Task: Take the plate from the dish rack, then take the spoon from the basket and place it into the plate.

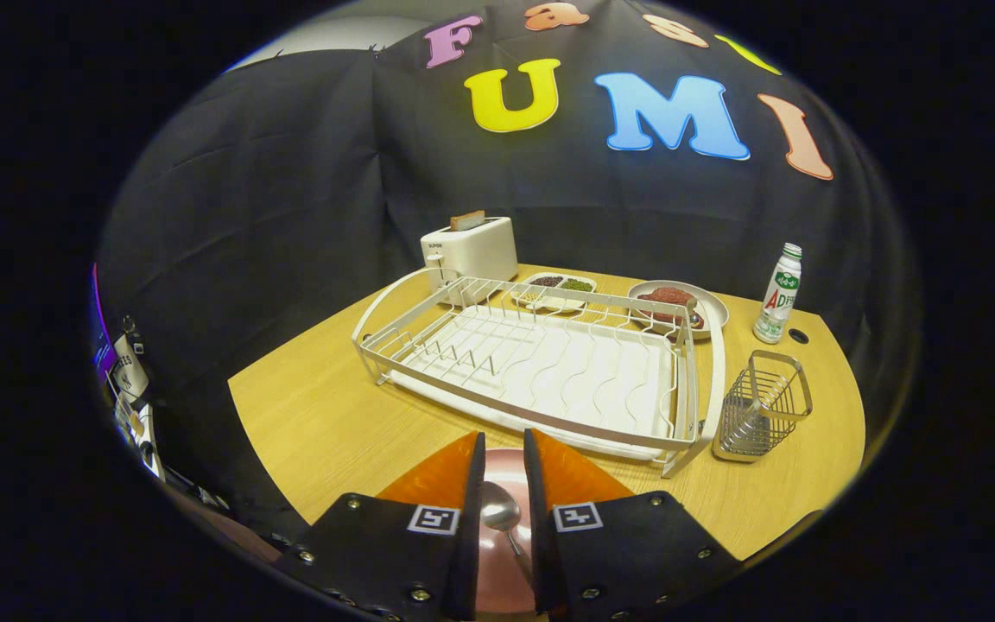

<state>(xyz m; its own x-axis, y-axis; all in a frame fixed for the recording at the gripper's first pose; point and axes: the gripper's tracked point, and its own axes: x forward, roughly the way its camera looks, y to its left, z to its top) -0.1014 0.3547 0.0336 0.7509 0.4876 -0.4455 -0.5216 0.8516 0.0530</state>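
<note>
A pink plate point(506, 471) lies on the wooden table directly under my gripper point(504, 442), in front of the white dish rack point(541, 363). A metal spoon point(502, 511) rests in the plate, bowl pointing away and handle running back towards me. I see it through the gap between my two fingers. The fingers stand a little apart, wider than the spoon's handle, and neither presses on it, so the gripper is open. The rack holds no dishes. The wire basket point(763, 406) stands to the right of the rack with nothing in it.
Behind the rack are a white toaster point(472, 246), a small divided dish of grains point(556, 288) and a plate with red food point(677, 304). A bottle point(778, 294) stands at the back right. The table's edge curves close on the left and right.
</note>
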